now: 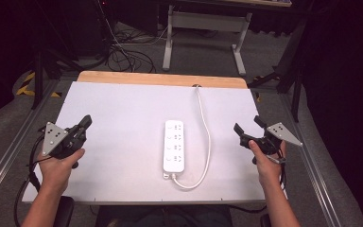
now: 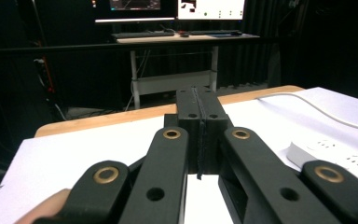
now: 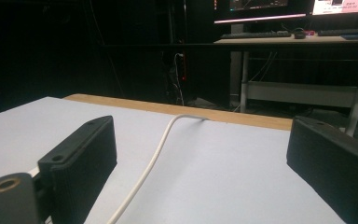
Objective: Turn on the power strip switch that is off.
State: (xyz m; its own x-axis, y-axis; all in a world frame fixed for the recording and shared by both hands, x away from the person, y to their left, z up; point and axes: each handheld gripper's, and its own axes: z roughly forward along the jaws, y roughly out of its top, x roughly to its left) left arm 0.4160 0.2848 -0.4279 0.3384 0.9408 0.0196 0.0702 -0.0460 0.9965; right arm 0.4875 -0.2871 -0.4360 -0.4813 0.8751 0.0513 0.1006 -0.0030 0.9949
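— What do we have on the tabletop [image 1: 123,109]?

— We see a white power strip [image 1: 174,145] lying flat near the middle of the white sheet, its long side running away from us. Its white cord [image 1: 207,137] leaves the near end, loops round to the right and runs up to the far edge, where it passes over the wooden strip of the tabletop.

— And our left gripper [image 1: 86,121]?

— We hold it in the left hand [image 1: 59,163] well to the left of the power strip, resting low over the sheet, its jaws pointing away and a little to the right. In the left gripper view we see the two black jaws pressed together with nothing between them, and the power strip lies off to the right, apart from them.

— The right gripper [image 1: 246,126]?

— We hold it in the right hand [image 1: 265,161] well to the right of the strip, near the right edge of the sheet, jaws aimed up and leftward. In the right gripper view its jaws stand wide apart, empty, and the cord runs across the sheet between them, farther off, touching neither.

— Anything beyond the tabletop?

— We see a desk [image 2: 182,39] with monitors [image 2: 177,5] and a keyboard in the dark background, and cables on the floor.
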